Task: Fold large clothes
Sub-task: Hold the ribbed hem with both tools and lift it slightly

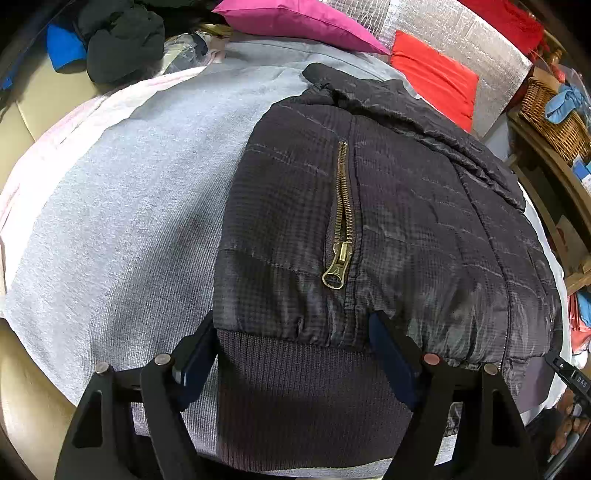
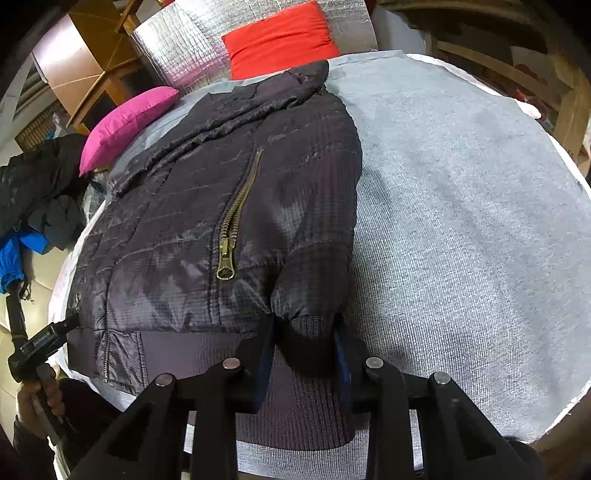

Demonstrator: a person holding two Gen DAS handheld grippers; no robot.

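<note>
- Where the grey cloth (image 1: 110, 229) is spread over the tabletop, a dark quilted jacket (image 1: 388, 221) is laid flat, its ribbed hem (image 1: 295, 391) at the near edge and its collar at the far end.
- A brass zipper (image 1: 341, 218) is seen running down the front of the jacket, its pull lying close above the hem.
- In the left wrist view, the left hand-held gripper (image 1: 295, 354) is held with its jaws spread wide, one finger at the left edge of the hem and the other resting on the jacket further right; no fabric is pinched.
- In the right wrist view, the right hand-held gripper (image 2: 304, 354) is clenched on the right corner of the ribbed hem, where the fabric is bunched between the blue pads (image 2: 266, 354).
- A pink cushion (image 1: 295, 22) and a red cushion (image 1: 432, 79) are placed at the far end, against a silver quilted panel (image 1: 461, 40).
- A wicker basket (image 1: 554, 118) is seen far right, and dark clothes (image 1: 122, 40) are piled far left.
</note>
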